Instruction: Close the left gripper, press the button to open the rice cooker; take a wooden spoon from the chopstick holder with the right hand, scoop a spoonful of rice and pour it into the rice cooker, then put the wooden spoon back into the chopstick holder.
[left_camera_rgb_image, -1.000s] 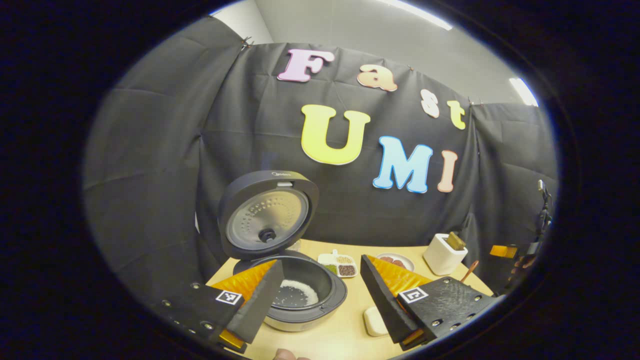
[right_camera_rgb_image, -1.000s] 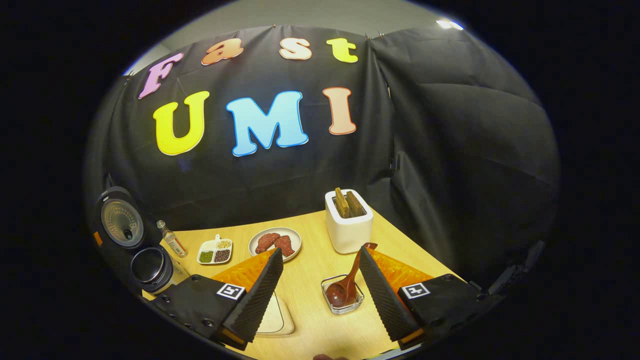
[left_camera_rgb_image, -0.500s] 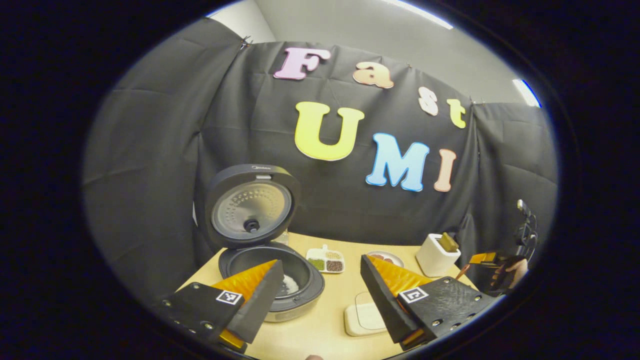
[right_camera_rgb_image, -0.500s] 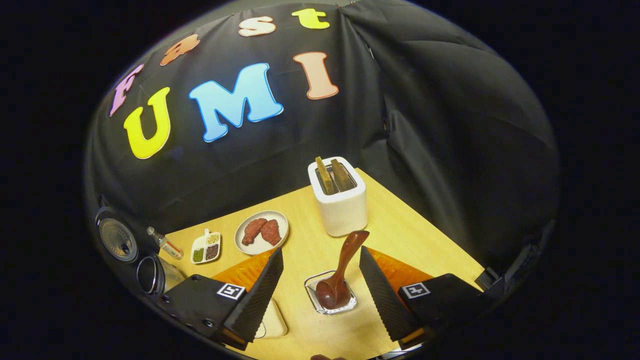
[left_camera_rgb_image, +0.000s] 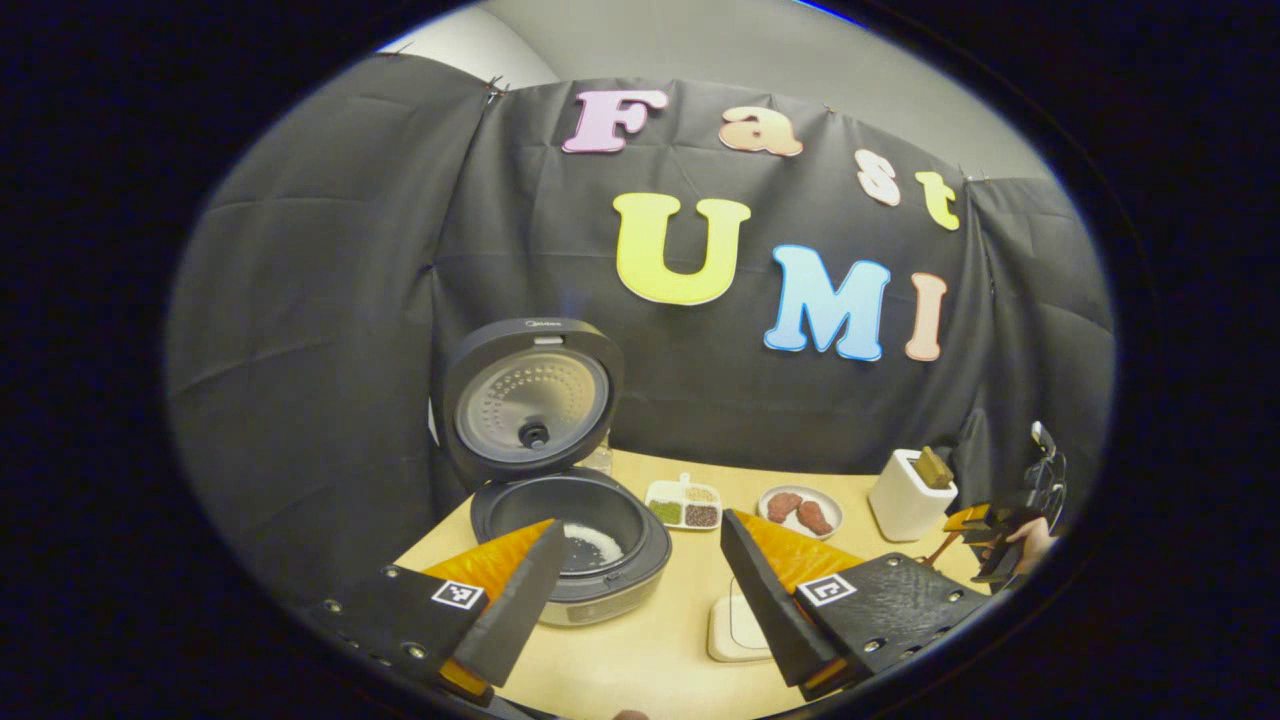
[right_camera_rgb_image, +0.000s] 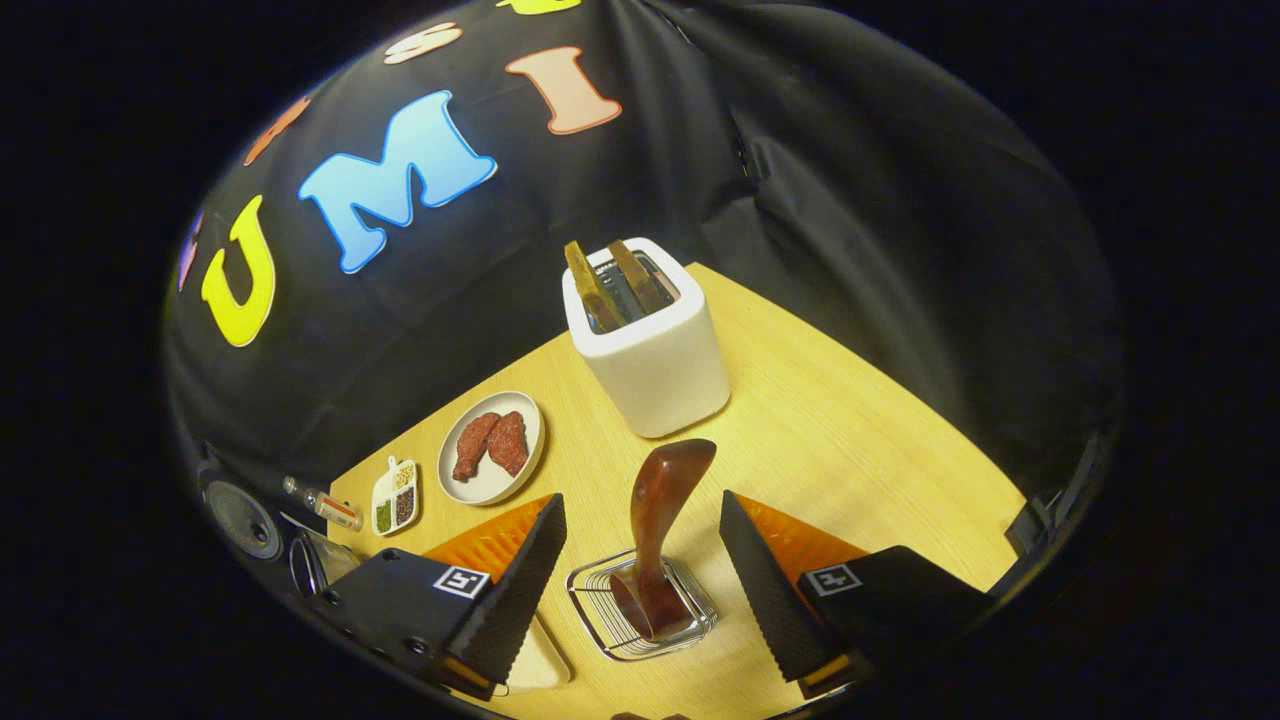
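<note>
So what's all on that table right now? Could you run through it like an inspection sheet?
Surface: wooden table.
Job's things: rice cooker, lid up, some rice inside; wooden spoon standing in the wire chopstick holder.
Clutter: toaster with two slices; plate of meat; divided grain dish; small bottle; white pad.
Grippers: left gripper open, holding nothing; right gripper open, fingers either side of the spoon, apart from it.
Cables: nothing seen.
Surroundings: black cloth walls.

Cloth-walled recording booth: wooden table (right_camera_rgb_image: 850, 400) with toaster (right_camera_rgb_image: 650, 345).
</note>
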